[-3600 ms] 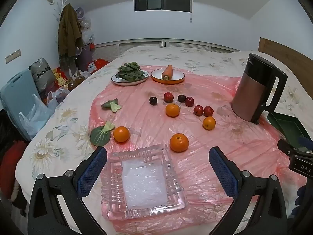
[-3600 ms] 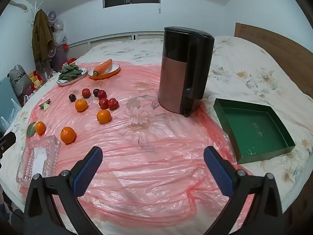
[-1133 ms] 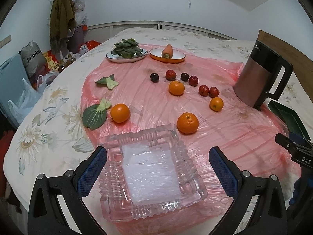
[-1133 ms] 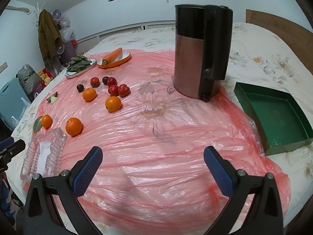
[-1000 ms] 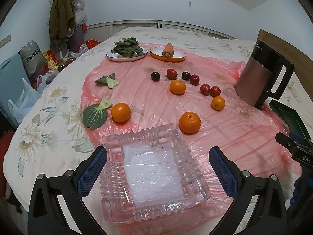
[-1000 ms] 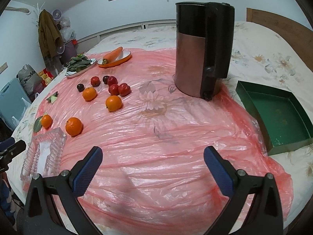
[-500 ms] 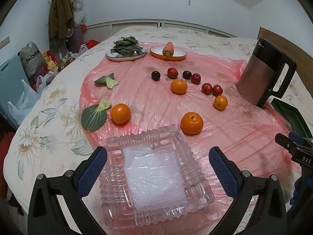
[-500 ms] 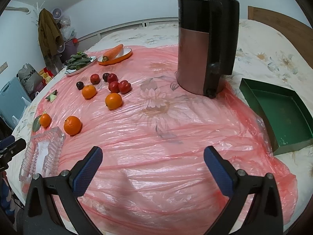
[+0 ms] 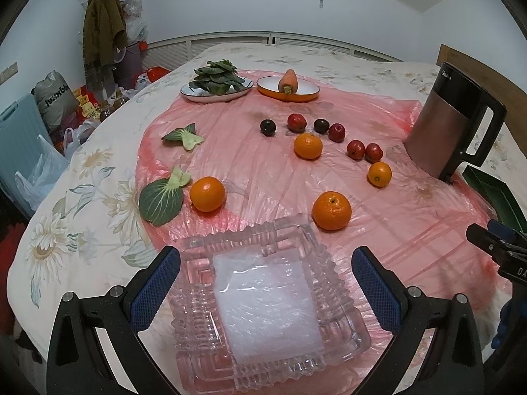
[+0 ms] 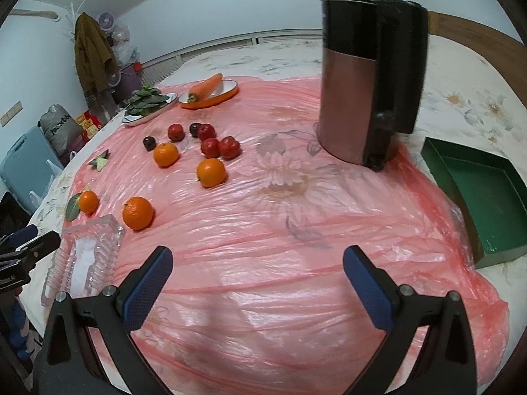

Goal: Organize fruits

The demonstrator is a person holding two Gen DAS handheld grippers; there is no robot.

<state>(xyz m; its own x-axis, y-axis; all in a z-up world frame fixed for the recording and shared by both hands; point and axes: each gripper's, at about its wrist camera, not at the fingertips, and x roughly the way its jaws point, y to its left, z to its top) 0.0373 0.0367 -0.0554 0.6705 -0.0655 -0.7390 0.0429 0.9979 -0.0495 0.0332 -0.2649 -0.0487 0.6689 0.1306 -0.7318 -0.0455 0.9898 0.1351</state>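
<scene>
Since the earlier frames both claws have eased forward over the bed [image 9: 98, 164]: the glass dish [image 9: 266, 299] now sits larger and lower between the left claw's fingers, and the kettle [image 10: 369, 79] looms nearer in the right wrist view. The left claw [image 9: 265, 289] is spread wide above the dish and grips nothing. The right claw [image 10: 257, 283] is likewise spread wide, over bare pink plastic sheet [image 10: 280, 247].

Four oranges lie loose on the sheet: one [image 9: 331, 210] just beyond the dish's far right corner, one [image 9: 207, 194] beside a green leaf [image 9: 161, 197], two further back [image 9: 308, 145] [image 9: 379, 174]. Small red and dark fruits [image 9: 336, 131] are scattered around the far oranges. Behind them stand a plate of greens [image 9: 215, 93] and a carrot [image 9: 288, 80] in an orange dish. A green tray [image 10: 477, 197] rests on the bed to the right of the kettle.
</scene>
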